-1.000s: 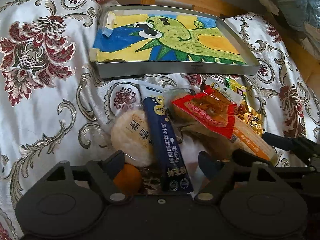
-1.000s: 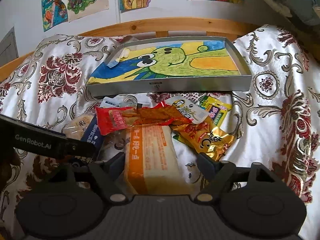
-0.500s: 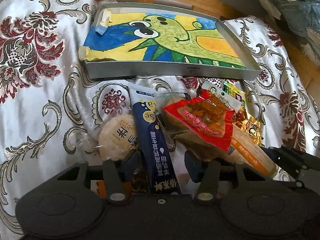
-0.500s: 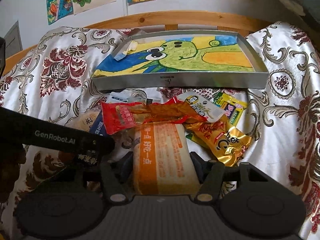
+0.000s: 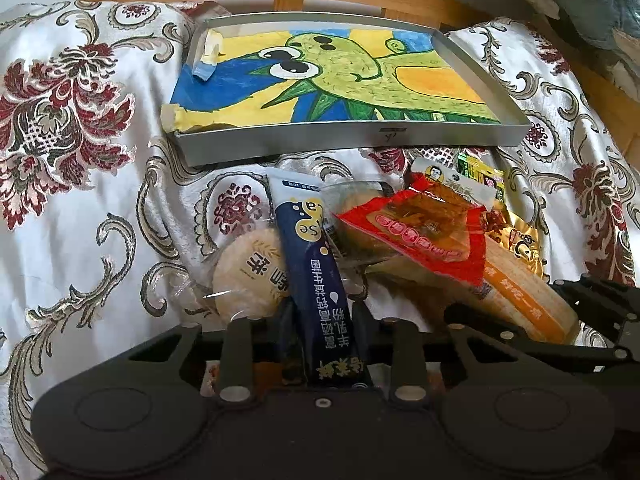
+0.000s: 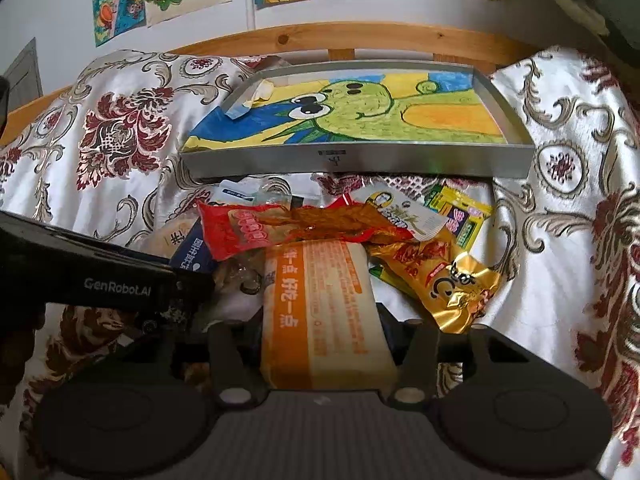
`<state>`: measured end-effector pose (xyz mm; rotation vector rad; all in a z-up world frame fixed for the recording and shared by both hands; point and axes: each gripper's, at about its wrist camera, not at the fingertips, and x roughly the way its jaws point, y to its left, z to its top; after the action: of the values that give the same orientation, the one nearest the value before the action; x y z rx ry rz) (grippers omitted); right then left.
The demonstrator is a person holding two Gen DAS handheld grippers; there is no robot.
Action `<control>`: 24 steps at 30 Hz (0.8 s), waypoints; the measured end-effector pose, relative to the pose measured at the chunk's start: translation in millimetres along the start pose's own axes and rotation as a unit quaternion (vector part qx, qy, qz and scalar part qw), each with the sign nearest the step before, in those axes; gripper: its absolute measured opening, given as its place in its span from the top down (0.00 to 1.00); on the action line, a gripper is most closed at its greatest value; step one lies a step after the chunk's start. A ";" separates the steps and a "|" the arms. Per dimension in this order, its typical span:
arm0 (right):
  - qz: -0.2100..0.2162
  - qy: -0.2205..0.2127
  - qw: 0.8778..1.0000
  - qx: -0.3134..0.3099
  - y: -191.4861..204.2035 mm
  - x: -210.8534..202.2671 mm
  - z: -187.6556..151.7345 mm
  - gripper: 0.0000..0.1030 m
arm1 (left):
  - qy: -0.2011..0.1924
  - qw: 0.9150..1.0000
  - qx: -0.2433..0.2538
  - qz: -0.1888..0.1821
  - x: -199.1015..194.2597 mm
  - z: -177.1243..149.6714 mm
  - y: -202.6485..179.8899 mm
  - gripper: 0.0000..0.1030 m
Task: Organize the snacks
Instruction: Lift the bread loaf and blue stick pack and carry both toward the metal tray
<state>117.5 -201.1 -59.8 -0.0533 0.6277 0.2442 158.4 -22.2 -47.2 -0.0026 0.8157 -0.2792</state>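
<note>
Both claws are down in the snack pile on the bed's brocade cover [image 5: 80, 208].

Left claw [image 5: 323, 316]: fingers drawn in against the flanks of the dark blue stick pack [image 5: 320, 280], clamped on its near end. The pack runs straight ahead of the claw, its far tip pointing at the tray [image 5: 348, 140]. The round rice cracker [image 5: 250, 276] lies just left of the fingers, touching the pack.

Right claw [image 6: 324, 332]: fingers pressed on both long sides of the orange-and-cream bread pack [image 6: 324, 312], gripping the near half. Its far end sits under the red pouch [image 6: 288, 228]. The gold foil packet [image 6: 452, 280] lies just right of the claw.

The tray, lined with a dinosaur drawing, stands ahead of both claws, beyond the pile, with no snacks in it.

Handling judgement: the stick pack looks light, with slick film and powdery fill, so it will likely flop when held at one end; I would grip nearer its middle. The bread pack looks soft, puffy and crushable, so I would hold it gently across its width. The red pouch may drag along when I lift.
</note>
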 end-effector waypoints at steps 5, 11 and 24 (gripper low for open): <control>-0.024 -0.005 0.998 -0.058 9.6 -7.9 1.1 0.47 | -0.008 1.000 0.010 -0.006 -4.1 -3.1 -4.0 0.76; -0.048 -0.027 0.992 -0.117 18.7 -21.1 1.6 0.48 | -0.019 1.000 0.023 -0.005 -14.9 -6.4 -9.2 0.81; -0.108 -0.097 0.967 -0.209 33.6 -46.2 6.5 0.48 | -0.055 0.992 0.099 0.047 -35.7 -18.6 -26.8 0.86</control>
<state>77.0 -177.4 -26.6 -0.4972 0.3626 0.1650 115.2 -37.2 -31.4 0.2038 0.6739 -0.2675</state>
